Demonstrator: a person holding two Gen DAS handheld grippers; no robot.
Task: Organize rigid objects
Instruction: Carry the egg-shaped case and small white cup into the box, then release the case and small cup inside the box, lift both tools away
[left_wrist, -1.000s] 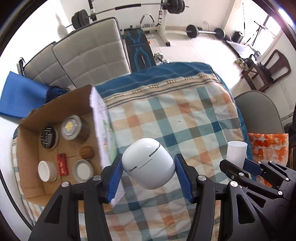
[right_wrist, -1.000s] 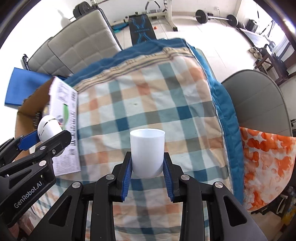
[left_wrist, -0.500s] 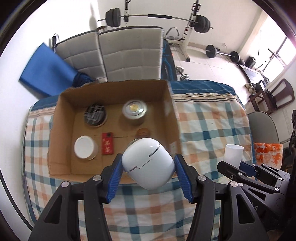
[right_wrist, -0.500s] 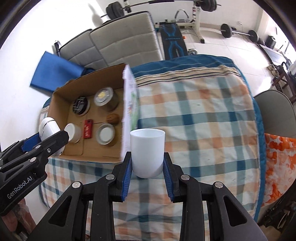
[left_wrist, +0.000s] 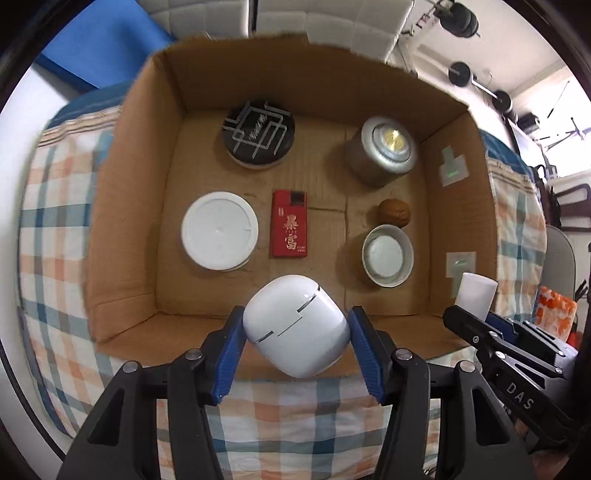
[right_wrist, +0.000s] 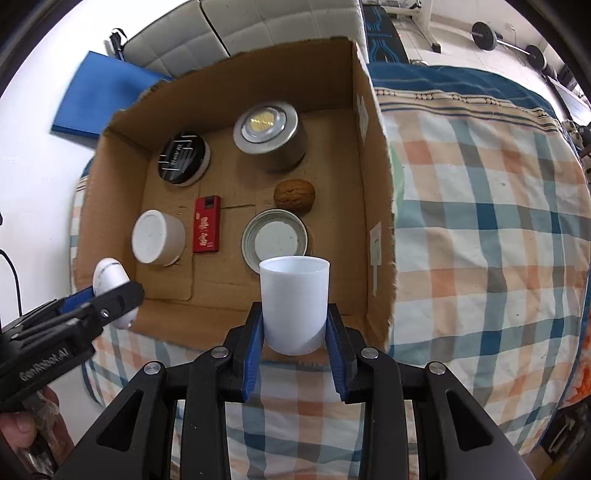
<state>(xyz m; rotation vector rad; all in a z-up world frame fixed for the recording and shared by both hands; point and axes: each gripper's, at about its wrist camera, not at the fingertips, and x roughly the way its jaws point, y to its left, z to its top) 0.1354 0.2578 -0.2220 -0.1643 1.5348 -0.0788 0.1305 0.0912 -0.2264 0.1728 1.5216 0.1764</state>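
Note:
My left gripper (left_wrist: 295, 338) is shut on a white rounded case (left_wrist: 297, 328) and holds it over the near wall of an open cardboard box (left_wrist: 125, 177). My right gripper (right_wrist: 294, 334) is shut on a white plastic cup (right_wrist: 294, 302), held upright above the box's near wall (right_wrist: 236, 325). In the box lie a black round tin (left_wrist: 258, 133), a silver tin (left_wrist: 384, 149), a white lidded jar (left_wrist: 219, 234), a red packet (left_wrist: 290, 229), a walnut (left_wrist: 394, 213) and a small open tin (left_wrist: 387, 255). The left gripper with the case (right_wrist: 110, 275) shows at the left of the right wrist view.
The box sits on a checked cloth (right_wrist: 480, 221) covering a table. A grey sofa (right_wrist: 229, 26) and a blue mat (right_wrist: 103, 96) lie behind it. Weights (right_wrist: 484, 35) lie on the floor beyond. The right gripper and cup (left_wrist: 476, 295) show at the right of the left wrist view.
Both grippers have moved left and forward to the box's near wall, each keeping its object. The box now fills both views.

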